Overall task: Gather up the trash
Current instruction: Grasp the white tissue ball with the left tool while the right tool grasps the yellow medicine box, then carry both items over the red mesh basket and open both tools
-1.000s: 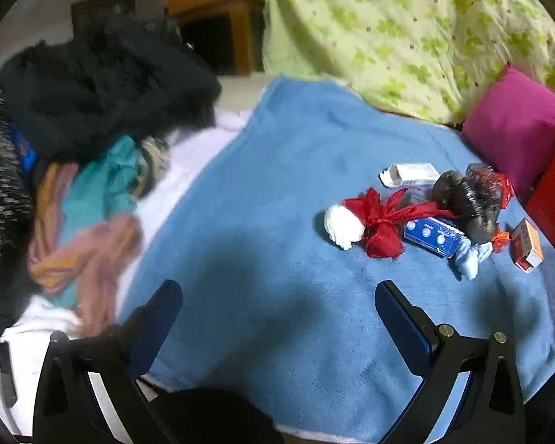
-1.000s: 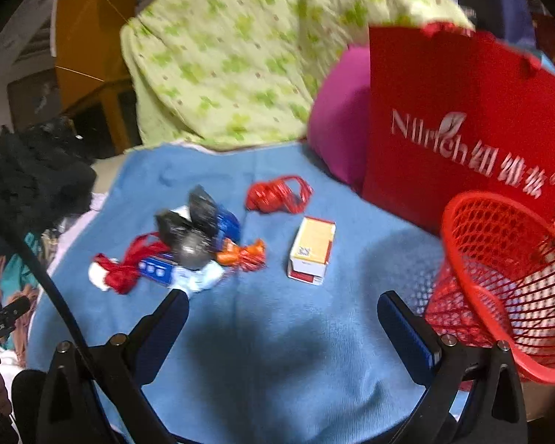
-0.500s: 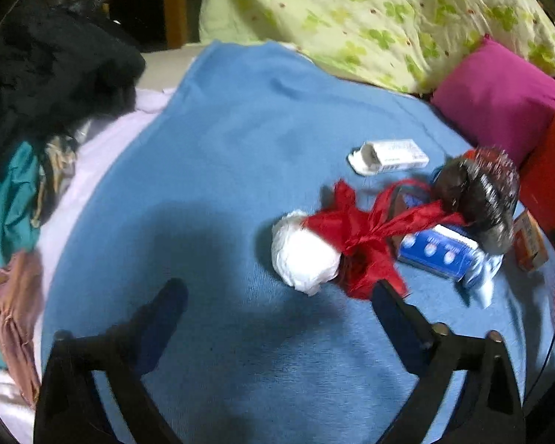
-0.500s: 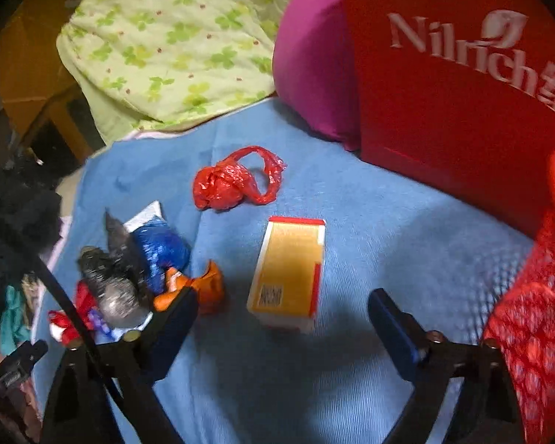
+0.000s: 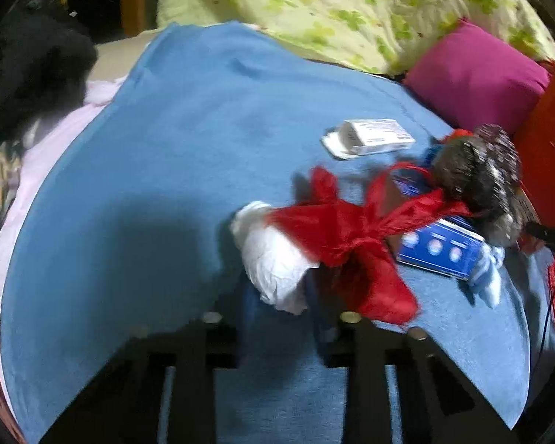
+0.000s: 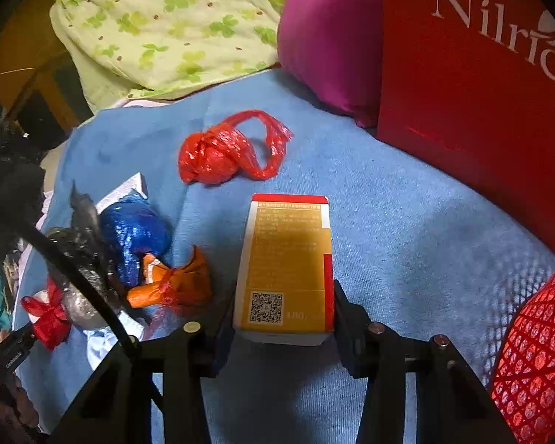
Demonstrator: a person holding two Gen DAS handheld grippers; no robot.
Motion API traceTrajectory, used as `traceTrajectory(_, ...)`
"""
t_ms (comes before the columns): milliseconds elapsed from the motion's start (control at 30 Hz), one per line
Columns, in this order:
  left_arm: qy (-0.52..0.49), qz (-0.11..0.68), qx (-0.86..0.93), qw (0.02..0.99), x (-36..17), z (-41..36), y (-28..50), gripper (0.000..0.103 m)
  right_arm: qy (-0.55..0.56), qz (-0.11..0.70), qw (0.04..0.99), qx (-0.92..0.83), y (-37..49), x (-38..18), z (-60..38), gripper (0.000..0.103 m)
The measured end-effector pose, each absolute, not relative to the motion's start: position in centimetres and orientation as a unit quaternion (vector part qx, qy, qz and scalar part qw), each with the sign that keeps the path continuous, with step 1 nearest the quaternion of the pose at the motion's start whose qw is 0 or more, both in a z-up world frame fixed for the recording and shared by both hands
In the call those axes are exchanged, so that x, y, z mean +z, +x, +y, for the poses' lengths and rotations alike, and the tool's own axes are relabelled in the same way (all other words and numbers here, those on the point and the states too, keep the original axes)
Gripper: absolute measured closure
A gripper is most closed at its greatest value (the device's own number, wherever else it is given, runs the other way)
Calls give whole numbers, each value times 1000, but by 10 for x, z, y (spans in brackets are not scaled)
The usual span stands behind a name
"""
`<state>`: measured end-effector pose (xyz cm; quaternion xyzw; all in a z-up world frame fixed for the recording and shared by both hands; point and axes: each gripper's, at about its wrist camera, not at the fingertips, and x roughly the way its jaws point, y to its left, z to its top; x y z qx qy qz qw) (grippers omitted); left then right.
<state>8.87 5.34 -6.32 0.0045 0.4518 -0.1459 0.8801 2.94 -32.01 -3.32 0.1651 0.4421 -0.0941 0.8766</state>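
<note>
Low centre in its view, the right gripper is pinching the box by its stiff, light sides. The left gripper is squeezing the soft wad, lower middle.

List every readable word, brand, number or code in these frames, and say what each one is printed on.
"Nilric", cut off at the frame edge: white letters on the red paper bag.
Yellow and red box between the right claw's fingers: a QR code and fine print, too small to read.
White box and blue box: print blurred, unreadable.
</note>
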Motion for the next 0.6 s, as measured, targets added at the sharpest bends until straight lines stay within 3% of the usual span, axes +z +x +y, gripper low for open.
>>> traceTrajectory(133,9,442,-146,885,-61,53,82,87,163,423,889,-67,21,-21,-309,55)
traceTrajectory(433,12,379,-76,922,-24,76,29,87,162,348,923,3,-14,23,-293,55)
traceTrajectory(600,30,329,-108,938,17,52,-17,87,167,299,939,24,-46,51,-296,55)
